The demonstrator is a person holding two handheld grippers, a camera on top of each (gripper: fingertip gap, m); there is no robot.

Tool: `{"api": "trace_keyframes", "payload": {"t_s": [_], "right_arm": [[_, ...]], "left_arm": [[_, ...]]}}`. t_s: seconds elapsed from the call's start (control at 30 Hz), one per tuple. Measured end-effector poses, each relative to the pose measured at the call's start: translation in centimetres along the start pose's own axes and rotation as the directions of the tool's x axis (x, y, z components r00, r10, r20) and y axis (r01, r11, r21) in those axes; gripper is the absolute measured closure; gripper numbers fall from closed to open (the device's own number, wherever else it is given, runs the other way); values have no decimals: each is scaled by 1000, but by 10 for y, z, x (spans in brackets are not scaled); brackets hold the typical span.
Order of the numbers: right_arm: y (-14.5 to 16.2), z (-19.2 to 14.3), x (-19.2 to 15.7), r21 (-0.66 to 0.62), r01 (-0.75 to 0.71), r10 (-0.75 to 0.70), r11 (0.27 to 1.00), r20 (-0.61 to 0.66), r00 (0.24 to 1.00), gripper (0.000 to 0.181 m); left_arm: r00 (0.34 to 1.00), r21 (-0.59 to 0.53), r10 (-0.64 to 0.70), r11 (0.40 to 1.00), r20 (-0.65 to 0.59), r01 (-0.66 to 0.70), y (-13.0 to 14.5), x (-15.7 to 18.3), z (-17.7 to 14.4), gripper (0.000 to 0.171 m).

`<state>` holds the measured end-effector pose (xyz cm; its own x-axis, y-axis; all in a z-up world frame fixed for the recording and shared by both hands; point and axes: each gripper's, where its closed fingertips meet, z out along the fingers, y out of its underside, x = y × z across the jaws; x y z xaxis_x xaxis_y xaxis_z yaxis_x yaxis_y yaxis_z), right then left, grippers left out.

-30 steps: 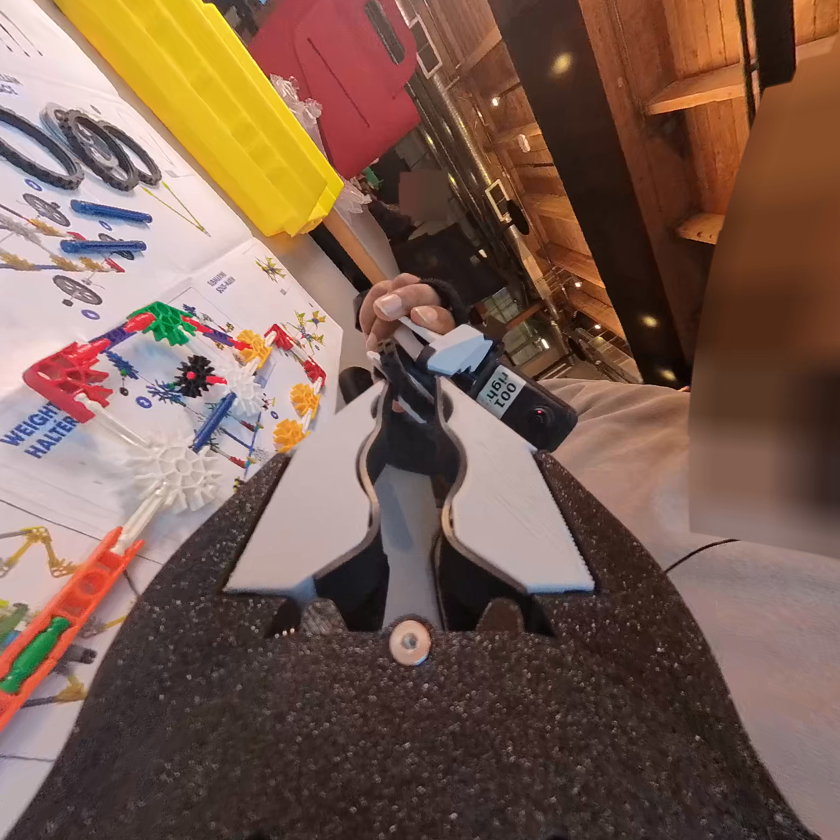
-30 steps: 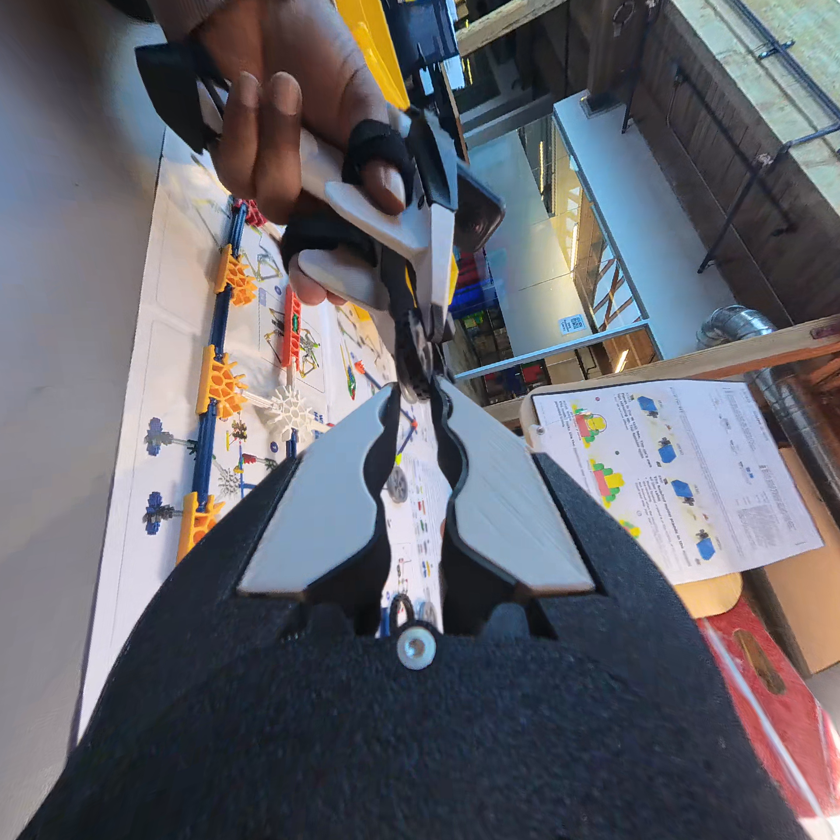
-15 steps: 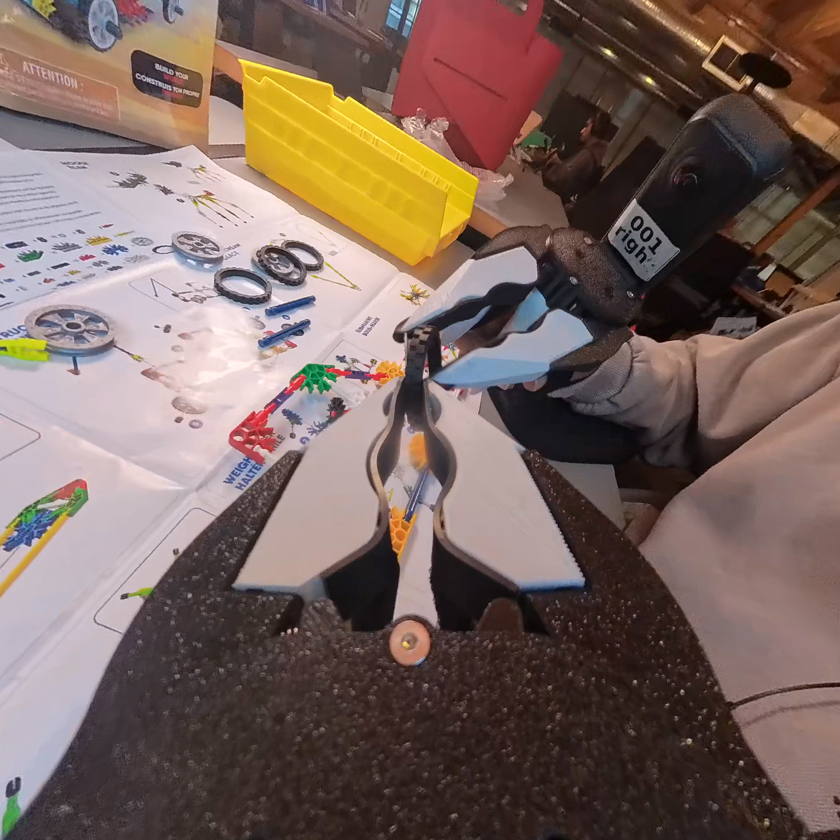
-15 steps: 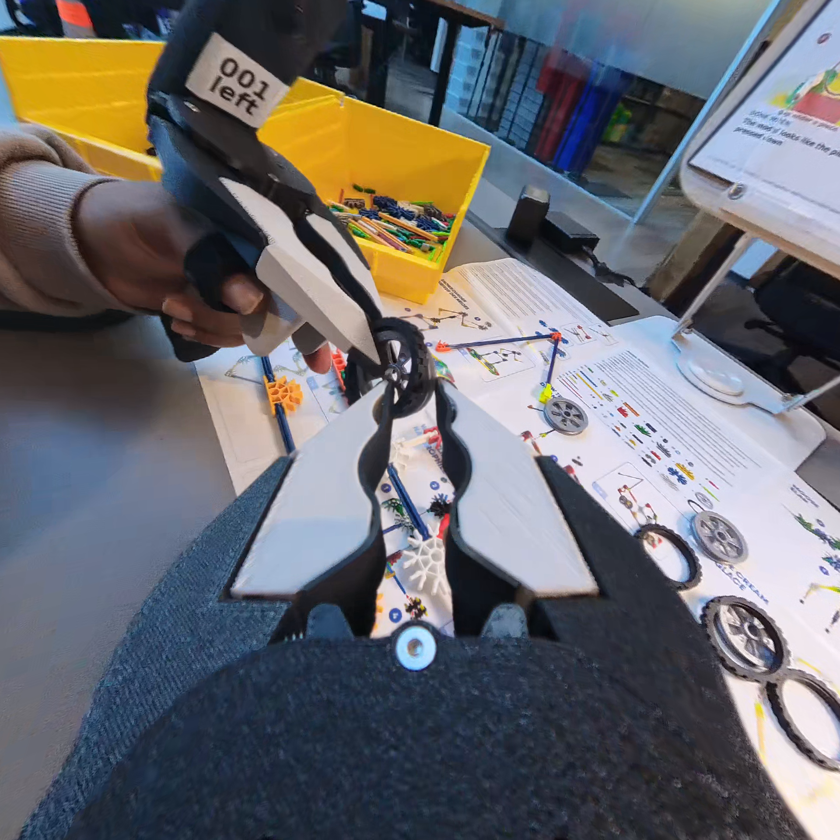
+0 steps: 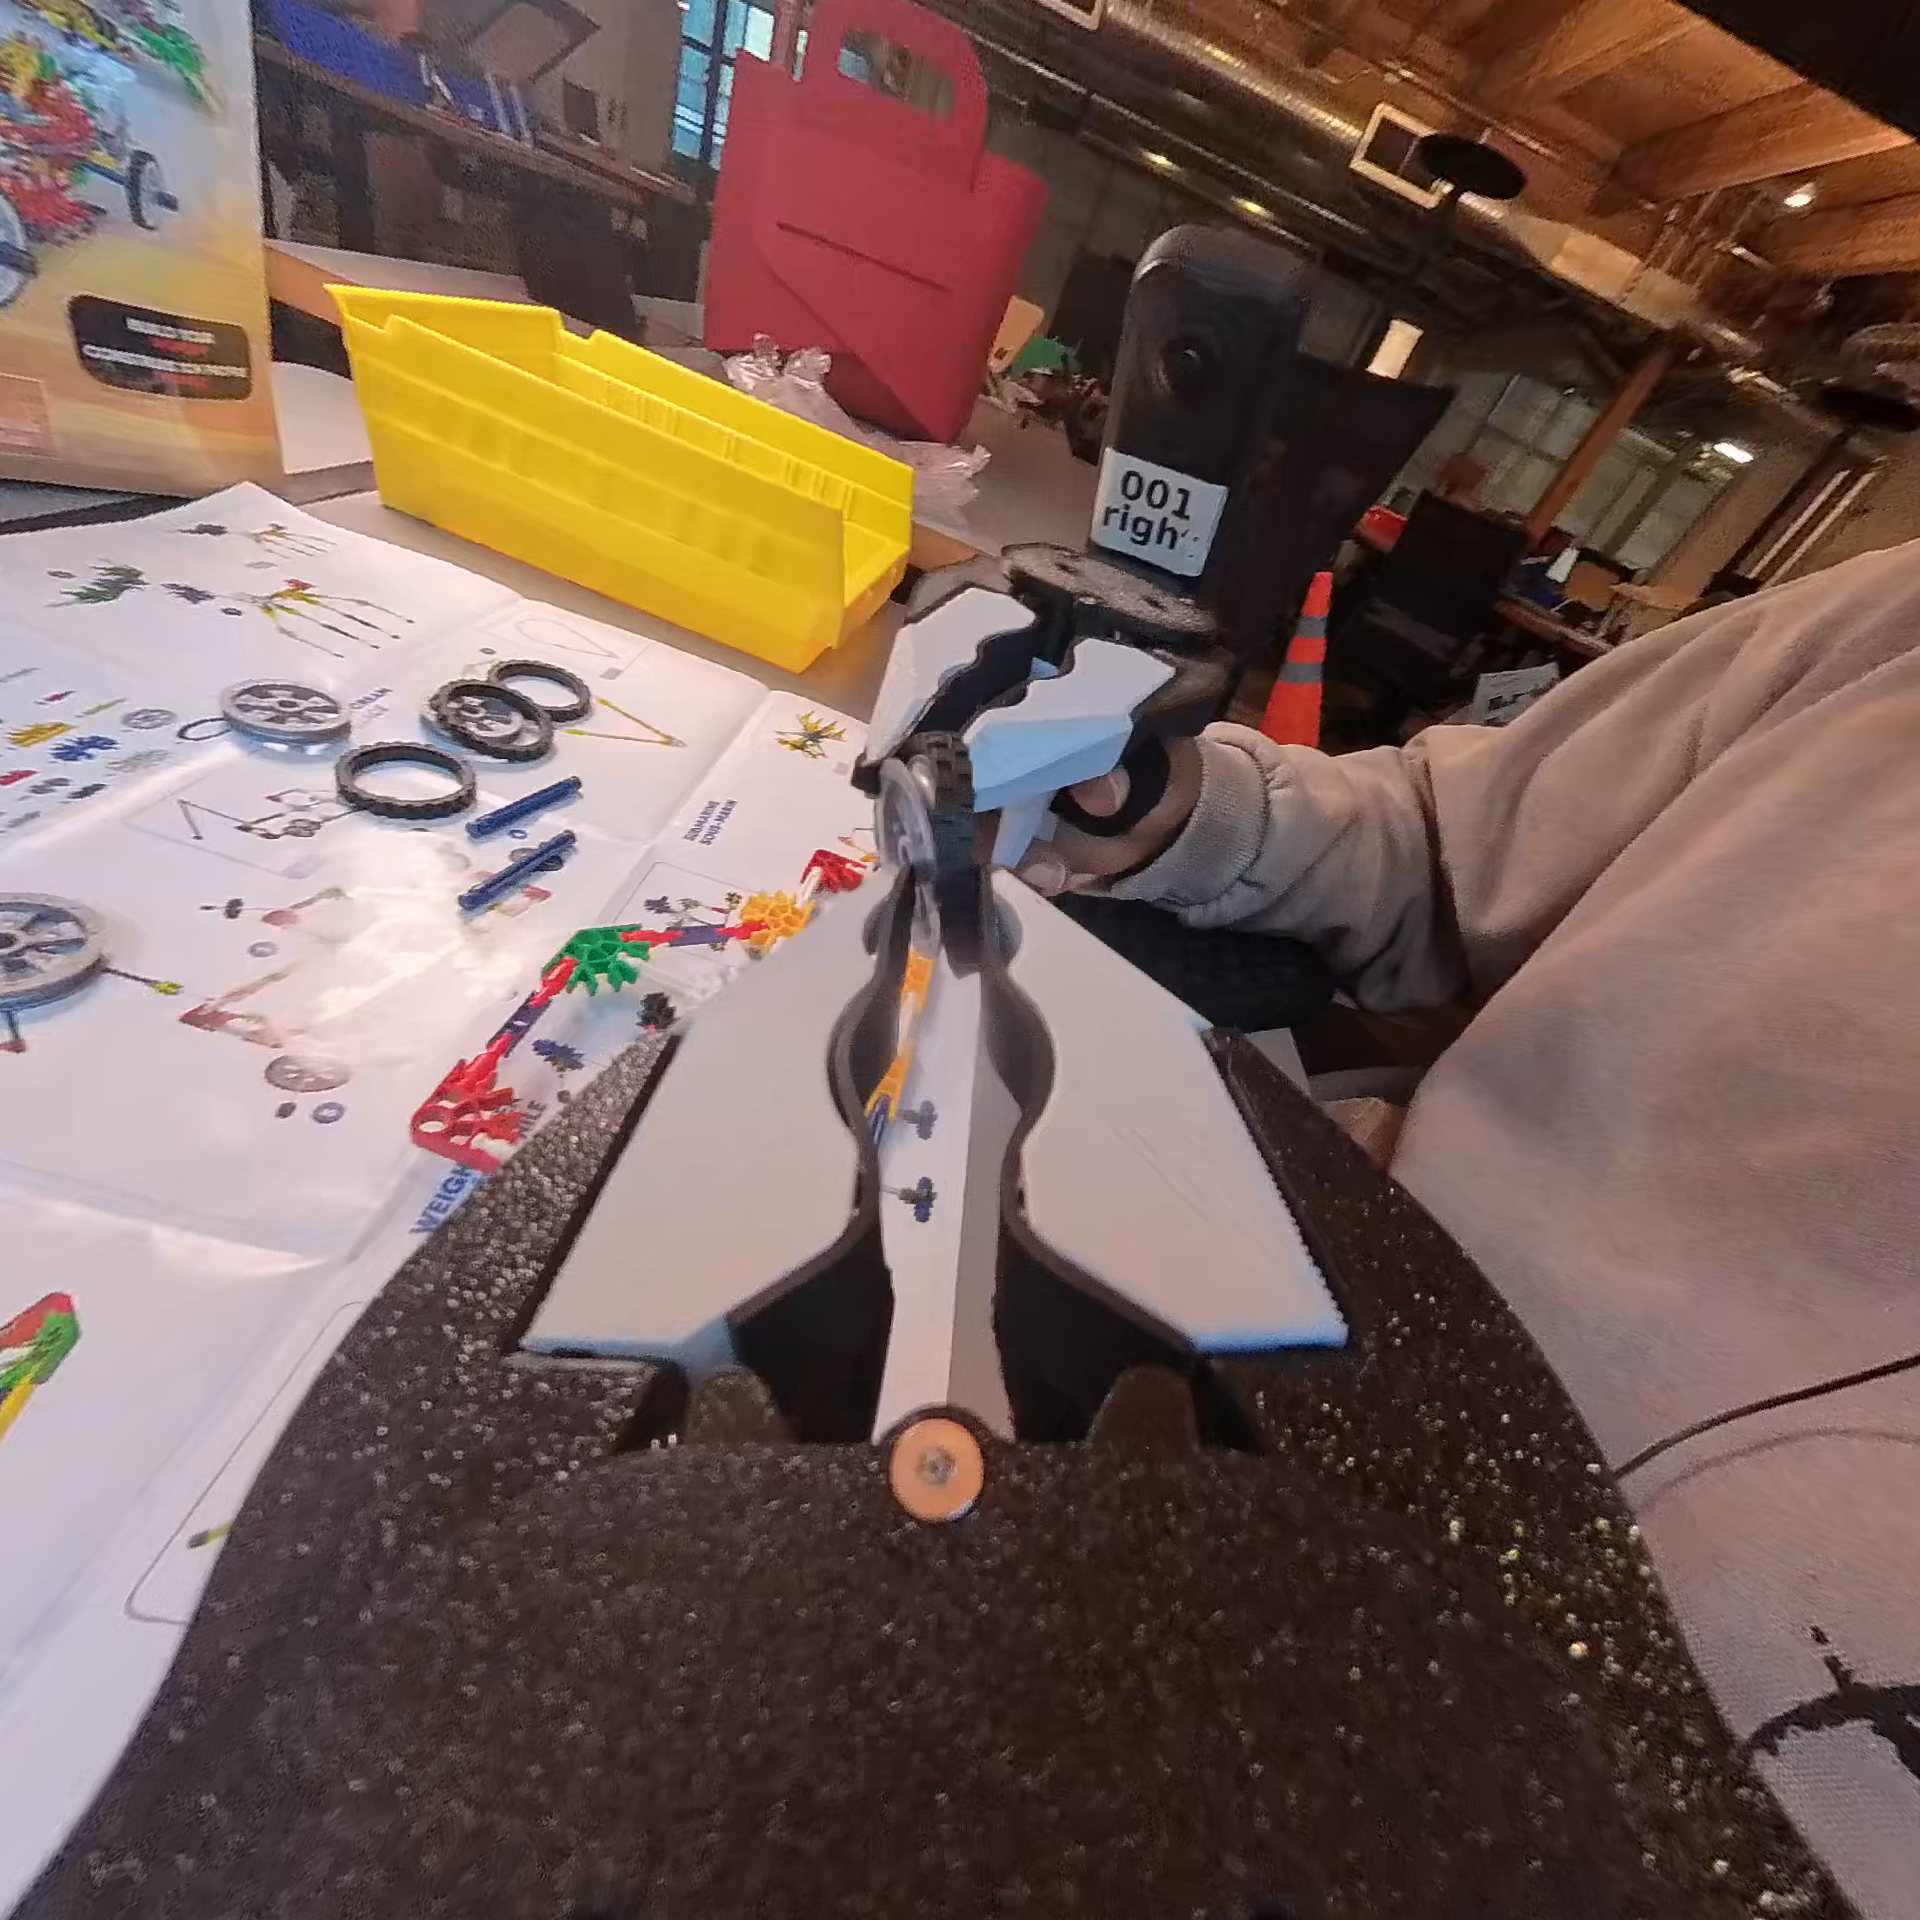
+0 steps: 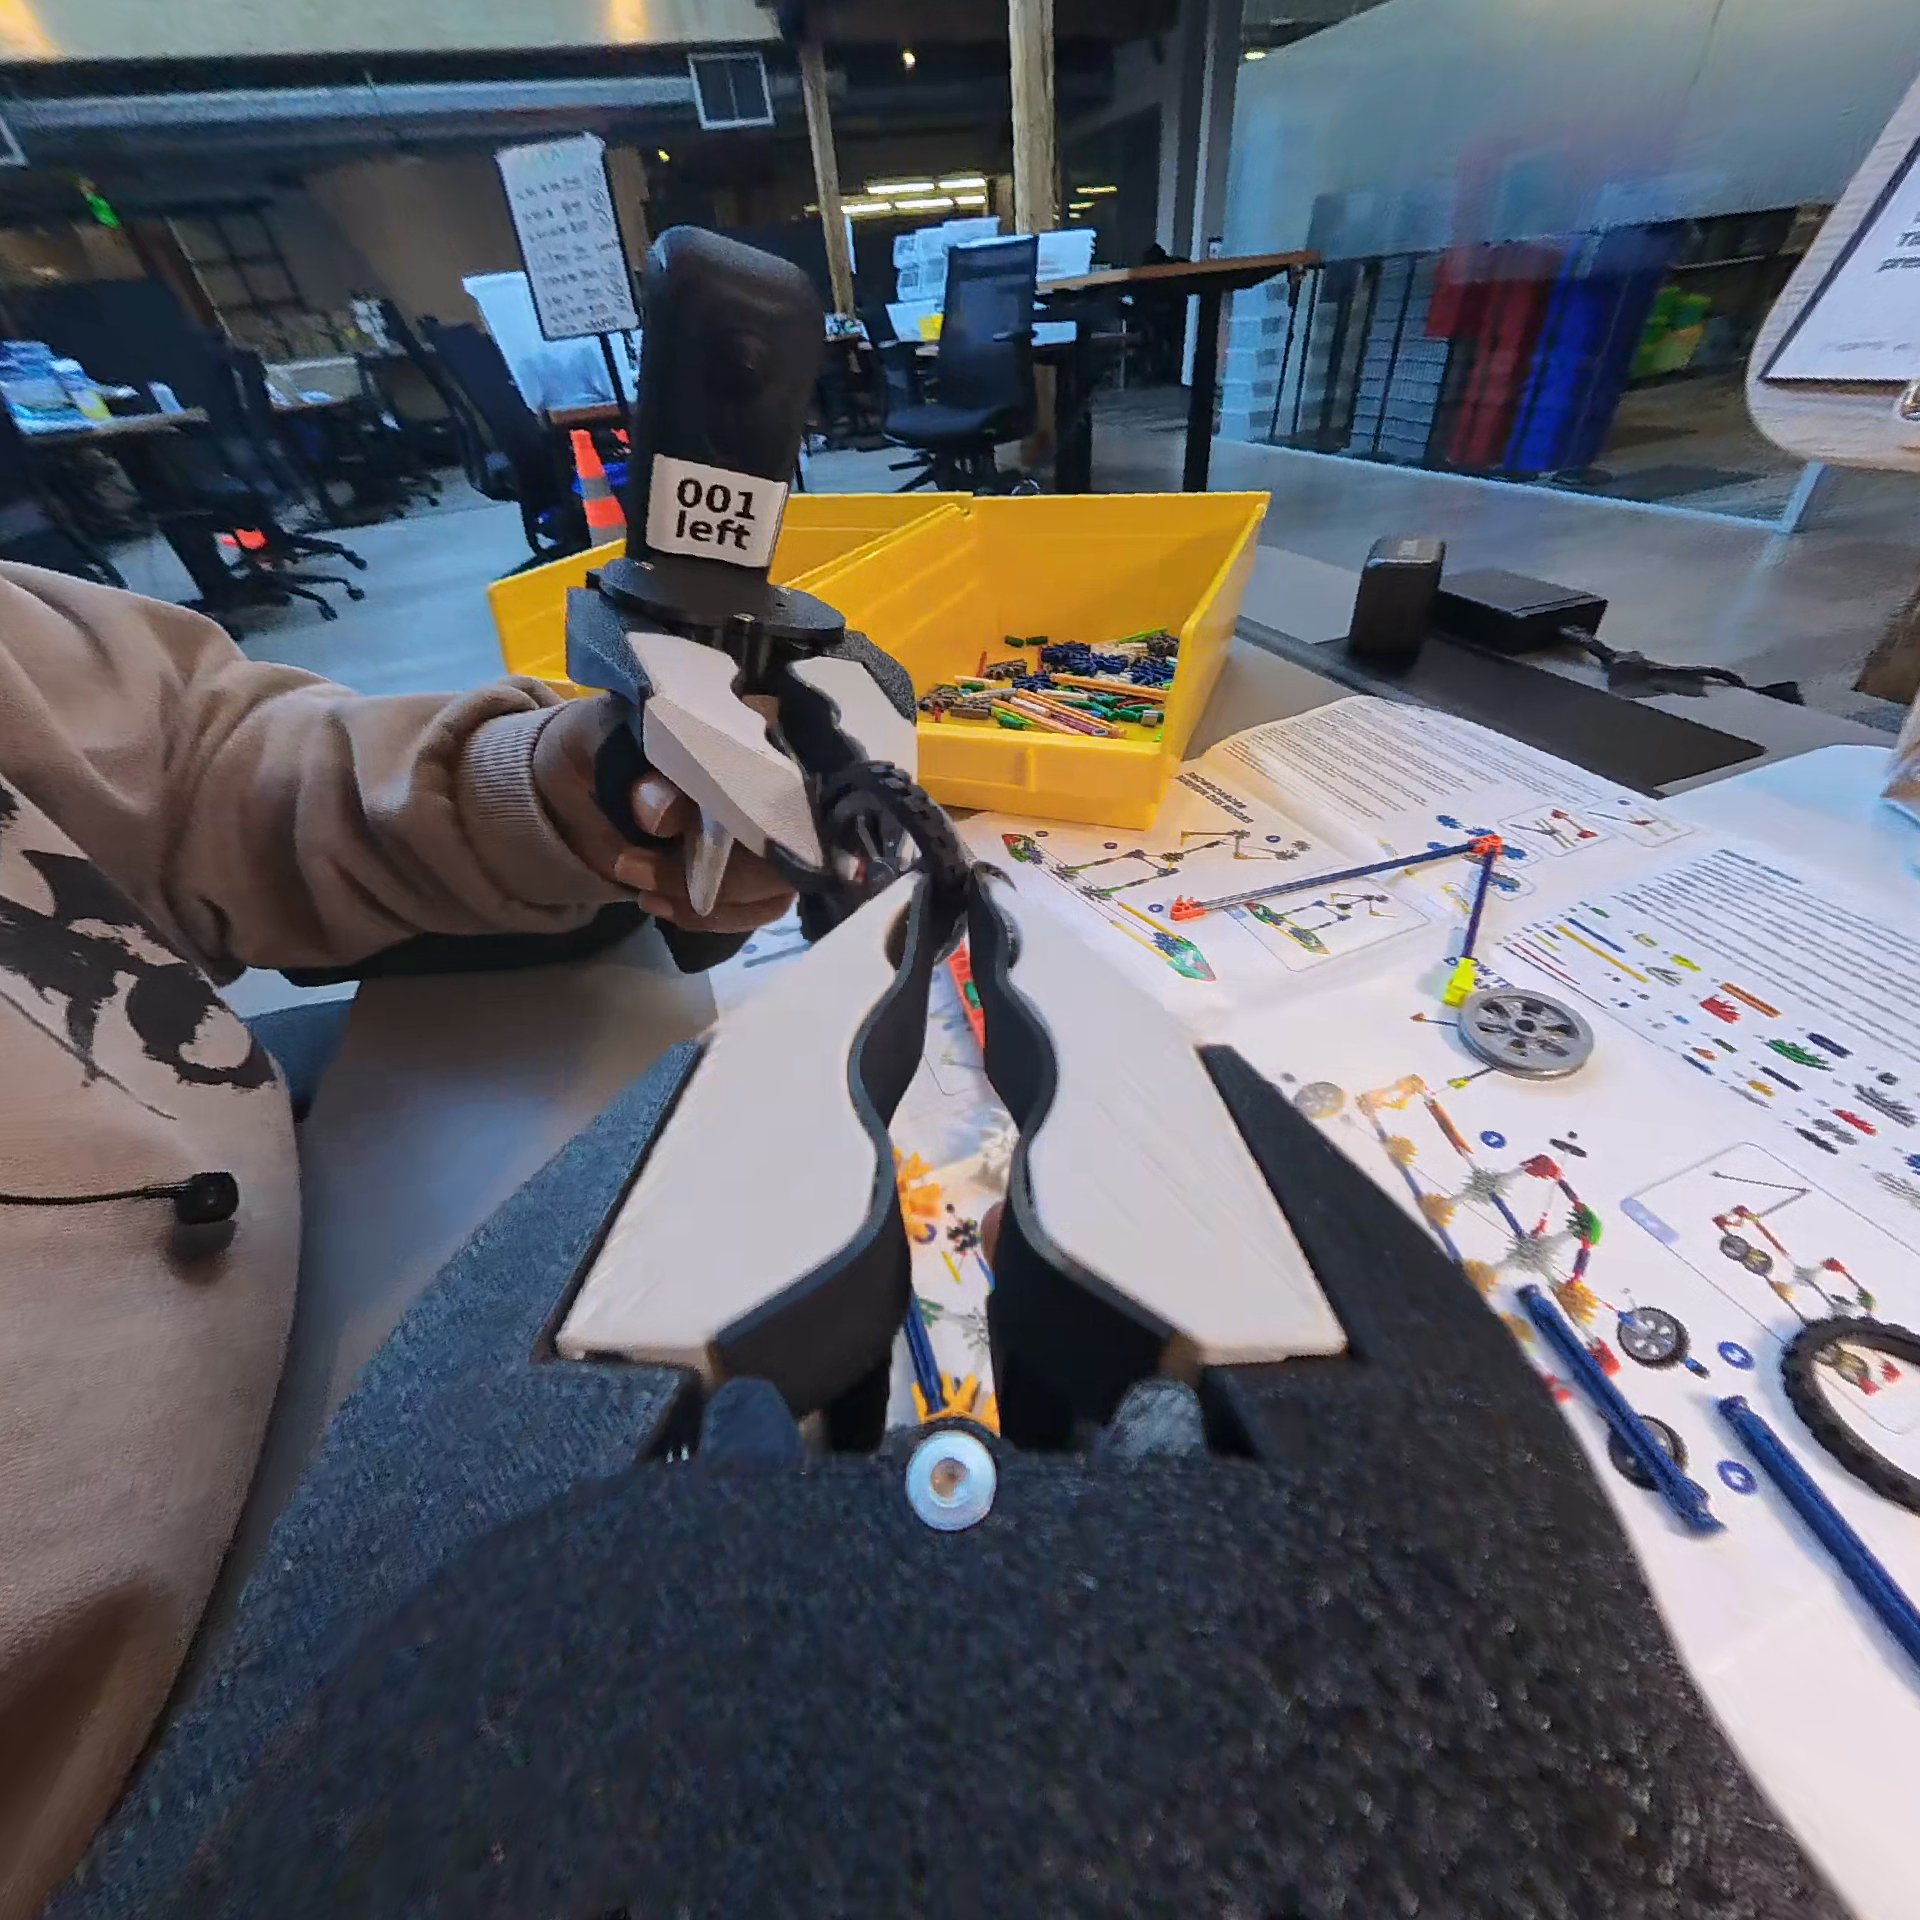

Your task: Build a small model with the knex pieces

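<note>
Both claws meet in mid-air above the table, tip to tip, on one small wheel.

Left side of the table: a printed cardboard box [image 5: 125, 239] stands at the back edge. A white instruction sheet [image 5: 208, 1039] covers the tabletop. On it lie a grey hub [image 5: 283, 711], three loose black tyres [image 5: 405, 779] and two short blue rods [image 5: 516, 871]. Nearer the claws is a small built frame with a green connector [image 5: 600, 954] and a red connector [image 5: 464, 1114]. Behind the sheet sits a yellow bin [image 5: 623, 488], with a red bag [image 5: 868, 239] farther back.

Centre: the left gripper [image 5: 940, 899] is pinched onto the small wheel [image 5: 928, 805], a black tyre on a grey hub, held up clear of the sheet. The right gripper [image 5: 914, 774] comes in from above and is also clamped on the same wheel, fingers nearly together. From the right wrist view, the right gripper [image 6: 948, 902] bites the tyre's tread, and the left gripper [image 6: 852, 847] grips the wheel [image 6: 888, 821] from the other side. Exactly which part of the wheel each claw grips is hard to tell.

Right side: the yellow bin [image 6: 1039, 582] holds a heap of coloured rods [image 6: 1060, 686]. On the sheet [image 6: 1403, 769] lie a long blue rod assembly [image 6: 1340, 878], another grey hub [image 6: 1524, 1033] and a black tyre [image 6: 1860, 1403]. A black box [image 6: 1397, 592] sits behind. Beige sleeves [image 6: 343, 790] show on both arms.
</note>
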<state>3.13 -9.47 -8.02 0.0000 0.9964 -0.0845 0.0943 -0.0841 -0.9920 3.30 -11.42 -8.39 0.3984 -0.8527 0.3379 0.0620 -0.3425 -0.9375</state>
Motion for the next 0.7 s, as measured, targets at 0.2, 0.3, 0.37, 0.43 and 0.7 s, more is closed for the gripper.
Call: {"api": "trace_keyframes", "payload": {"t_s": [0.2,0.3,0.37,0.43,0.7], "right_arm": [[-2,2,-9,-10,89,-89,996,6,996,178],[-13,-2,-19,59,-6,1,998,92,996,177],[-21,-5,-26,100,-69,53,993,162,985,178],[-25,-7,-31,119,-134,105,984,220,970,178],[-42,-19,-52,154,-424,303,893,491,817,179]], "left_arm": [[989,-38,142,989,47,-140,1,5,7,160],[987,-4,162,987,6,-162,-8,12,3,165],[985,24,169,986,-36,-168,-13,19,1,168],[981,39,185,982,-59,-183,-16,25,1,168],[950,89,262,964,-171,-250,-25,53,0,166]]}}
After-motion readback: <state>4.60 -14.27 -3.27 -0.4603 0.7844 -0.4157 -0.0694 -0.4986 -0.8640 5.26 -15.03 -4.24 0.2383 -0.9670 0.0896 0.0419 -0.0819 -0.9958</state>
